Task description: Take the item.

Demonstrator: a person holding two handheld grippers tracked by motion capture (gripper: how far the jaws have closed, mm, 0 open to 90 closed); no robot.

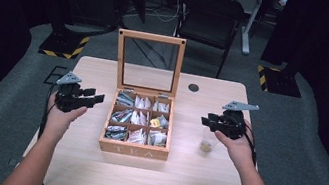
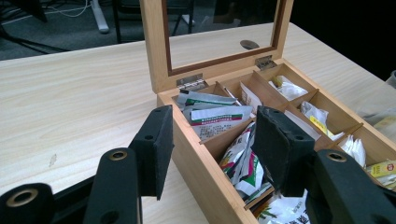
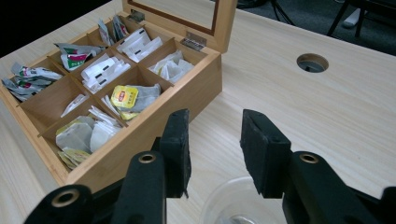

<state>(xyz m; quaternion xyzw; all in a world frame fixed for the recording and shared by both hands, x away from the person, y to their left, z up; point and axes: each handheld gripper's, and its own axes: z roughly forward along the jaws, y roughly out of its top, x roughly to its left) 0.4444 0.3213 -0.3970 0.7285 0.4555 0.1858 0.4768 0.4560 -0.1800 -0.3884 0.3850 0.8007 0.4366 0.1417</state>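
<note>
tea box [image 1: 134, 144] of pale wood stands at the middle of the table [image 1: 88, 171], its glass-paned lid [image 1: 148, 62] raised upright on two hinges at the far side. nine compartments in three rows hold paper tea sachets; a yellow-labelled sachet [image 3: 124, 96] lies in the middle compartment of the row nearest the right gripper, and green-and-white packets [image 2: 212, 114] fill the compartments nearest the left gripper. left gripper [image 1: 96, 98], held in the person's left hand [image 1: 61, 116], hovers just beside the box's left wall with its jaws parted and nothing between them; in the left gripper view one jaw lies outside the wall and the other over the compartments. right gripper [image 1: 205, 120], in the right hand [image 1: 237, 147], hangs to the right of the box, jaws likewise apart and empty, above a clear glass cup [image 1: 207, 143] on the table. a round cable hole [image 1: 193, 88] sits behind.
</note>
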